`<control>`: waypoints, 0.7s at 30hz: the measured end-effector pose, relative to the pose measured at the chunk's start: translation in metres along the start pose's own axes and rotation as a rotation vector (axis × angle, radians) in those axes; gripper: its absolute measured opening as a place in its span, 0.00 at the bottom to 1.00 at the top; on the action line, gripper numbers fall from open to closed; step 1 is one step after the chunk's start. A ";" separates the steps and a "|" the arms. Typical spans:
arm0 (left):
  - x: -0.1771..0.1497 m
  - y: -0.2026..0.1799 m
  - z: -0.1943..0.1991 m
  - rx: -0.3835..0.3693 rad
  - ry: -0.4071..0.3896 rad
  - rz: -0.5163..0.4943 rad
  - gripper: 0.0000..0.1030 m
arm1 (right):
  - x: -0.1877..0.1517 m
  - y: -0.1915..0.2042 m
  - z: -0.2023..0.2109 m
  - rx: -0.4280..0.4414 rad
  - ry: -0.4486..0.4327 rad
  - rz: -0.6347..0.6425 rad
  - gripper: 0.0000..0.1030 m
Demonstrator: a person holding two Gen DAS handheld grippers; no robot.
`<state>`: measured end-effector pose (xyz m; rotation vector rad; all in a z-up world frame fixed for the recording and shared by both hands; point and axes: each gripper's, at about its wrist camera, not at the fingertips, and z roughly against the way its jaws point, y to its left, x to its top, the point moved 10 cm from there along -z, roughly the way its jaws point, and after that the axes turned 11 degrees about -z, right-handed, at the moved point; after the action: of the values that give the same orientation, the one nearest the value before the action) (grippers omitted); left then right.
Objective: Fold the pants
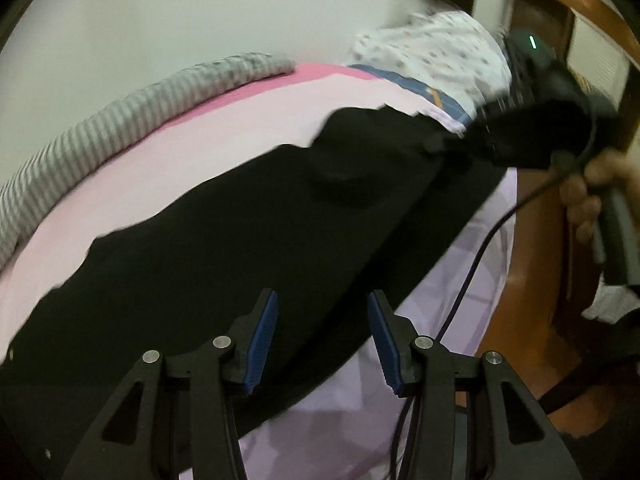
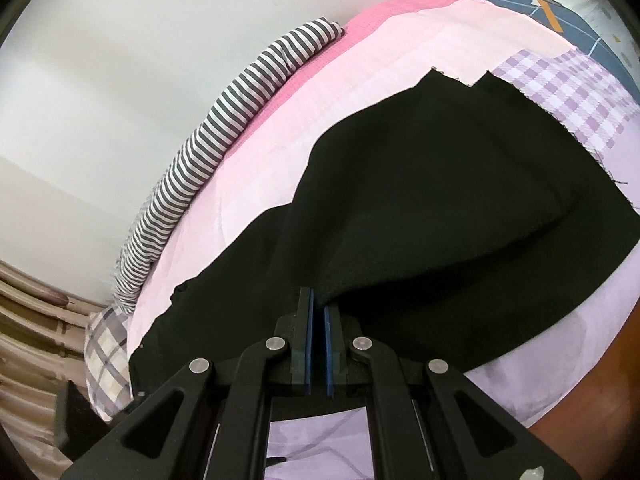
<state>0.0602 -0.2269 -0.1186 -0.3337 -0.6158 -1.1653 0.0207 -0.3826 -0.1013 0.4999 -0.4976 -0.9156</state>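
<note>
Black pants lie spread across a pink and lilac bed sheet. My left gripper is open, its blue pads apart, just above the near edge of the pants and holding nothing. In the right wrist view the pants fill the middle. My right gripper is shut on a raised fold of the pants at their near edge. The right gripper also shows in the left wrist view, at the far right end of the pants, held by a hand.
A grey striped cloth lies rolled along the far edge of the bed by the white wall. A dotted pillow and a lilac checked cloth lie at the bed's far end. A wooden bed frame runs along the right. A black cable hangs there.
</note>
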 end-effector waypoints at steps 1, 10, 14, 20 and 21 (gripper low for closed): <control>0.004 -0.003 -0.004 0.005 0.000 -0.013 0.47 | 0.001 0.002 0.001 0.006 0.001 0.003 0.03; 0.030 -0.020 -0.045 0.052 0.027 -0.079 0.11 | 0.000 -0.003 -0.001 0.060 0.014 -0.020 0.07; 0.031 -0.017 -0.046 0.050 0.023 -0.049 0.08 | 0.001 -0.017 -0.008 0.083 0.028 -0.047 0.14; 0.033 -0.017 -0.038 0.054 0.009 -0.032 0.07 | 0.018 -0.047 -0.010 0.062 -0.004 -0.112 0.25; 0.034 -0.016 -0.038 0.053 0.012 -0.028 0.07 | 0.020 -0.053 -0.010 0.054 -0.005 -0.127 0.26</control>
<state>0.0647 -0.2792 -0.1288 -0.2742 -0.6417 -1.1750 0.0045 -0.4248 -0.1375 0.5837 -0.5010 -1.0273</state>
